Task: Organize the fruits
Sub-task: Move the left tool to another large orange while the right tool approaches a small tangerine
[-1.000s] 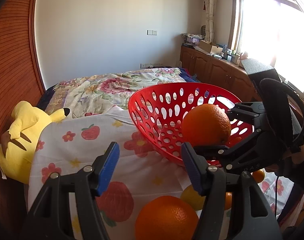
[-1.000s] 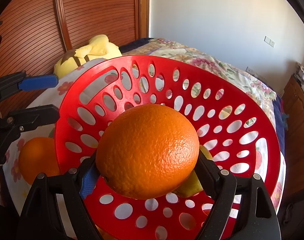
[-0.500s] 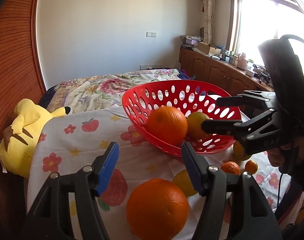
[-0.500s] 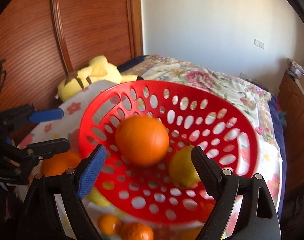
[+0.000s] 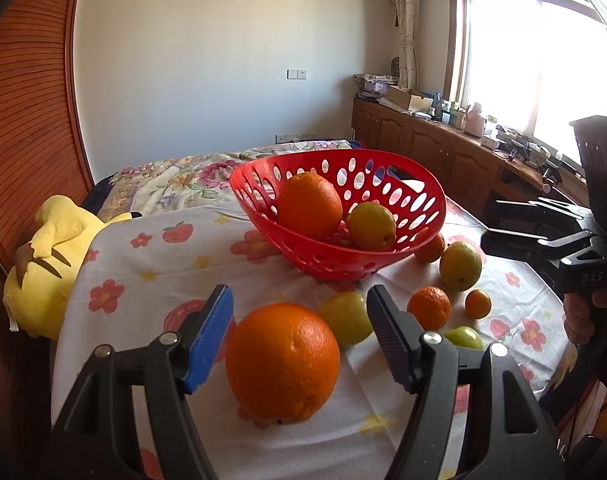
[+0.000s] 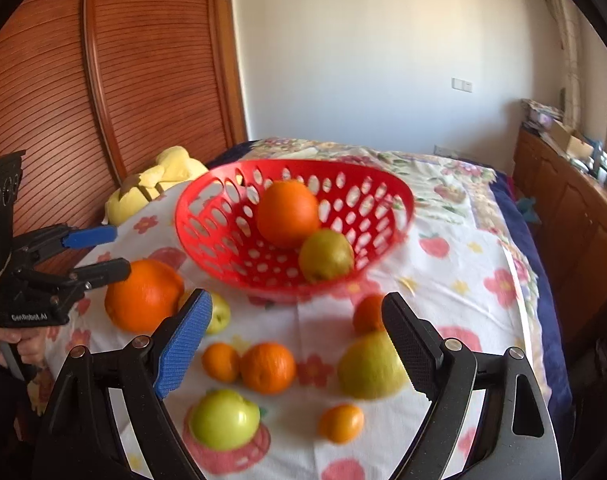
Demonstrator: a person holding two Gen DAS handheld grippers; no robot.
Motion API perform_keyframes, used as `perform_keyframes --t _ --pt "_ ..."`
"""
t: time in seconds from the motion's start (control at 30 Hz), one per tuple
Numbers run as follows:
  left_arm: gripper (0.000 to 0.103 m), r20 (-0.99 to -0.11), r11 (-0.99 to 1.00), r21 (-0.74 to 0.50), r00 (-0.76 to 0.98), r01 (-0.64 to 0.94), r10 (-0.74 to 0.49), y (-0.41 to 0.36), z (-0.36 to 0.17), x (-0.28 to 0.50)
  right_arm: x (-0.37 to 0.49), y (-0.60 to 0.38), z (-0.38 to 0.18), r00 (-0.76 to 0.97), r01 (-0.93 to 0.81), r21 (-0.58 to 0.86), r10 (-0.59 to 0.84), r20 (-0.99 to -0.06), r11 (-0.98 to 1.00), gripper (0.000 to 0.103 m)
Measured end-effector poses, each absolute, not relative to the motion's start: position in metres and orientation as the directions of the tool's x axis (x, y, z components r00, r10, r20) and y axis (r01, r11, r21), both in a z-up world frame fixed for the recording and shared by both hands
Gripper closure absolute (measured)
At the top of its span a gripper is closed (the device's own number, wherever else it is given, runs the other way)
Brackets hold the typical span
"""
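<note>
L gripper (image 5: 299, 332) low, jaws spread round big orange (image 5: 282, 362); R gripper (image 6: 297, 344) raised, jaws spread, empty.

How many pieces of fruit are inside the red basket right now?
2: a large orange toward the back of the red basket and a yellow-green fruit in front of it. The basket wall may hide smaller ones.

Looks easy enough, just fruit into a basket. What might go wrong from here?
The big orange sits between the open left gripper fingers; an off-centre squeeze might roll it across the cloth. The red basket looks tilted, so the orange and yellow fruit inside may shift. Small oranges lie close together, so grabbing one may knock its neighbour.
</note>
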State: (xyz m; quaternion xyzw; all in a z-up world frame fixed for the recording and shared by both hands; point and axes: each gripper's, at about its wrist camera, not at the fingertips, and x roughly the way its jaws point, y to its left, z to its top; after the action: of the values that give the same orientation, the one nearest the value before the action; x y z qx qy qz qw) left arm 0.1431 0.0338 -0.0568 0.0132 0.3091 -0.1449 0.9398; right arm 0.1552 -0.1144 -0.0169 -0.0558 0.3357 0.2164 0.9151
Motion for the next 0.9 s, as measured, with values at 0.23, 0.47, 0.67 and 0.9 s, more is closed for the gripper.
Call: perform_keyframes --t 0.23,0.47,0.67,0.9 --pt "0.032 -0.574 0.964 -0.063 0.781 0.257 -0.246 0.036 -0.075 0.123 0.13 -0.131 -0.039 0.684 -0.403 0.055 0.34 -0.645 0.914 0.022" --pt "0.03 -0.574 0.971 -0.07 0.787 0.23 -0.228 0.04 -0.09 0.121 0.122 -0.143 -0.062 0.672 -0.384 0.066 0.328 -0.664 0.921 0.03" --pt "0.028 -0.569 0.972 -0.074 0.791 0.221 -0.223 0.039 -0.107 0.12 0.122 -0.145 -0.079 0.662 -0.359 0.059 0.298 -0.687 0.932 0.038" --pt "0.027 -0.554 0.977 -0.044 0.809 0.207 -0.196 0.037 -0.113 0.12 0.124 -0.148 -0.094 0.643 -0.33 0.061 0.272 -0.716 0.942 0.043"
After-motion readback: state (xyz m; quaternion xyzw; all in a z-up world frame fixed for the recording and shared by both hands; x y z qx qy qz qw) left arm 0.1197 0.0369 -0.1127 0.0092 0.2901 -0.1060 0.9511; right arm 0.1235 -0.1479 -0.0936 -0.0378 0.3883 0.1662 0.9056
